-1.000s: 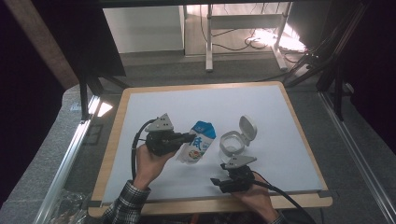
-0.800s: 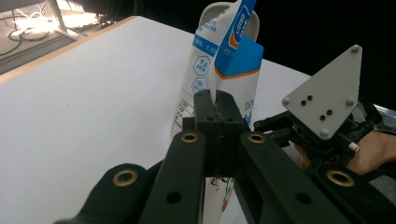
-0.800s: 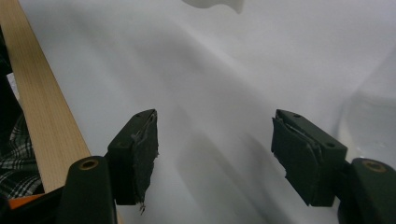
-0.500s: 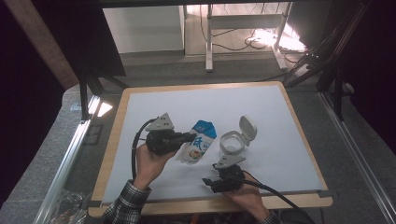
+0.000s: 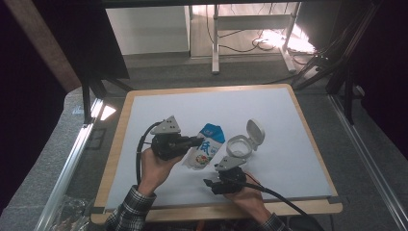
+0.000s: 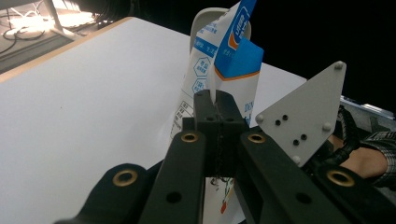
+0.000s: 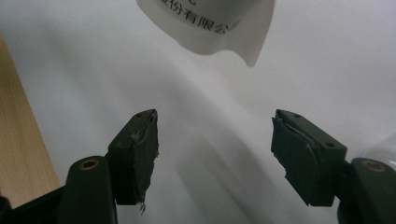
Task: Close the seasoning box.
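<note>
Pouch (image 5: 206, 149) — clamped at its edge by left gripper (image 5: 195, 142); lower end just ahead of right gripper (image 7: 215, 154) — jaws apart, empty.

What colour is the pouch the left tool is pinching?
White with blue panels and print; the pouch shows best in the left gripper view.

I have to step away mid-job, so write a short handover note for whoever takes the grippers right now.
Left gripper: shut on the blue-and-white pouch, pinching its side edge and holding it up off the white mat.
Right gripper: open, nothing between its fingers, just below the pouch's bottom corner.
Clear container: on the mat beside the pouch, hinged lid open.
Done: pouch picked up.
Left, probably: grip the pouch with the right gripper, then deal with the container.
</note>
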The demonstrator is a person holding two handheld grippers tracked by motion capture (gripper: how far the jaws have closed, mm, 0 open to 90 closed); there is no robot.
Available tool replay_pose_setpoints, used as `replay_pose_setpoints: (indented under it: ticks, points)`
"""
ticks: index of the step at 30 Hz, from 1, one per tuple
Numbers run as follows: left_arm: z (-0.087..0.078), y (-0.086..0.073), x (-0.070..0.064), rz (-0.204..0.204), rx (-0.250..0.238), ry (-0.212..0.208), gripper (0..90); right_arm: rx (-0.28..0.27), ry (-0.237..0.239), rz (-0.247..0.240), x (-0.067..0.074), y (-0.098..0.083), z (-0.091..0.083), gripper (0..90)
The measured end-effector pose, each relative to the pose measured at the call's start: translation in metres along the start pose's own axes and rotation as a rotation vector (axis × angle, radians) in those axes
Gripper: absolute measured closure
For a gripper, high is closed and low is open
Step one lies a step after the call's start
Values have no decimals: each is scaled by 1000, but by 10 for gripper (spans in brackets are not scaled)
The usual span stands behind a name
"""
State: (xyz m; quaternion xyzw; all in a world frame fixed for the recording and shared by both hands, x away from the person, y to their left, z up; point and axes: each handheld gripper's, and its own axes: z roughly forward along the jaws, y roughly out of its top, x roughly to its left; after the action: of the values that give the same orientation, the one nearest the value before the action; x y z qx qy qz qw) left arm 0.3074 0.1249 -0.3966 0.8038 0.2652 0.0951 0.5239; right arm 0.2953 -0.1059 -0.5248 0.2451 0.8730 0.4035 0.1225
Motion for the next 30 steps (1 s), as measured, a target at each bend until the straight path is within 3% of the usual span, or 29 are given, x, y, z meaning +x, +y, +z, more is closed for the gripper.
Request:
replay_pose_setpoints:
  ticks: [8, 18, 30]
  points:
    - [1, 2, -3, -1, -4, -10, 900, -55, -46, -16, 1, 6, 7, 347]
    - [1, 6, -6, -2, -12, -11, 900, -91, -58, -7, 1, 12, 16, 349]
    - [-1, 6, -7, -11, -19, -11, 900, -149, -80, 46, -1, 11, 20, 381]
